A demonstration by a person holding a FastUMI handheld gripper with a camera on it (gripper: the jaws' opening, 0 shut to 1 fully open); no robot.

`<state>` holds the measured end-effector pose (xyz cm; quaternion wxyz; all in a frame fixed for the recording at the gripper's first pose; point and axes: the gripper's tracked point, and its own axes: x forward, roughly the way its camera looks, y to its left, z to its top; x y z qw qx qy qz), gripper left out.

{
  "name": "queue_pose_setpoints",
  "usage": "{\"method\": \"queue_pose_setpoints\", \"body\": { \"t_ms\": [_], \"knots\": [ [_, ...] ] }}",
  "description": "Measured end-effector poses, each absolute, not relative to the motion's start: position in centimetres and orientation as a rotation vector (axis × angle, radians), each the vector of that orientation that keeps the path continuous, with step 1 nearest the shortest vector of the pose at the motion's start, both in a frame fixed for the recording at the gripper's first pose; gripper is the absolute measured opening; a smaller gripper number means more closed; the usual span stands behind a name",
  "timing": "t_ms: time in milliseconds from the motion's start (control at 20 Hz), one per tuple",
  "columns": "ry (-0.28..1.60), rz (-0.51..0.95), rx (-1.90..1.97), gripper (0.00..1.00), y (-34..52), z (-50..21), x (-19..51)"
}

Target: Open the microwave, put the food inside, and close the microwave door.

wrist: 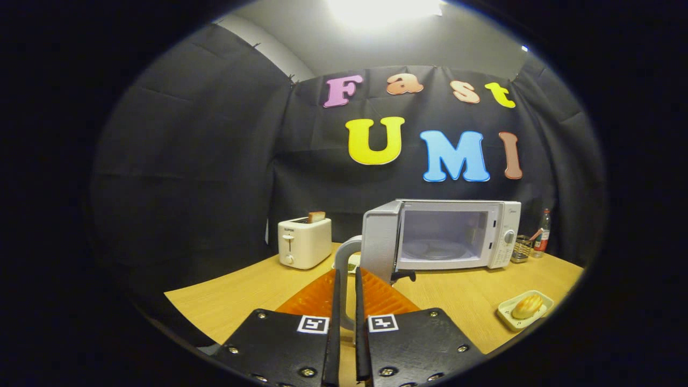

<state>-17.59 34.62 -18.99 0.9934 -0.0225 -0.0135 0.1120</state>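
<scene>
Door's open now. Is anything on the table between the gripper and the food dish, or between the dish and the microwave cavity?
Nothing visible. The gripper, fingers nearly closed, holds nothing; bare table separates it from the food dish and the microwave.

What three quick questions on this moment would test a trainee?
1. True or false: the microwave door stands open.
2. Where is the food? A) inside the microwave B) in a small tray on the table
3. What sticks out of the toaster?

Key: 1 true. 2 B. 3 a slice of toast.
The gripper fingers are nearly together, holding nothing, with the door's handle just ahead.
</scene>
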Motion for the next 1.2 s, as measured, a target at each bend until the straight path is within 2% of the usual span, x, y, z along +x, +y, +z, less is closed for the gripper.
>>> {"method": "queue_pose_setpoints", "body": {
  "t_ms": [100,150,250,300,400,450,550,700,900,1200],
  "knots": [
    [-0.041,0.218,-0.124,0.15,29.9,-18.9,-18.1],
    [-0.061,0.19,-0.167,0.22,27.0,-18.7,-18.2],
    [-0.062,0.116,-0.271,0.56,21.3,-19.2,-18.1],
    [-0.073,0.093,-0.304,0.67,19.2,-19.2,-18.1],
    [-0.108,0.113,-0.317,0.81,16.8,-19.0,-18.8],
    [-0.119,0.119,-0.303,0.83,15.6,-18.9,-19.3],
    [-0.106,0.16,-0.247,0.95,13.0,-19.6,-20.1],
    [-0.028,0.213,-0.18,0.96,8.9,-21.9,-20.7],
    [0.138,0.17,-0.27,0.97,1.6,-26.6,-18.7],
    [0.36,0.253,-0.22,0.97,-1.2,-32.8,-17.3]
  ]
}}
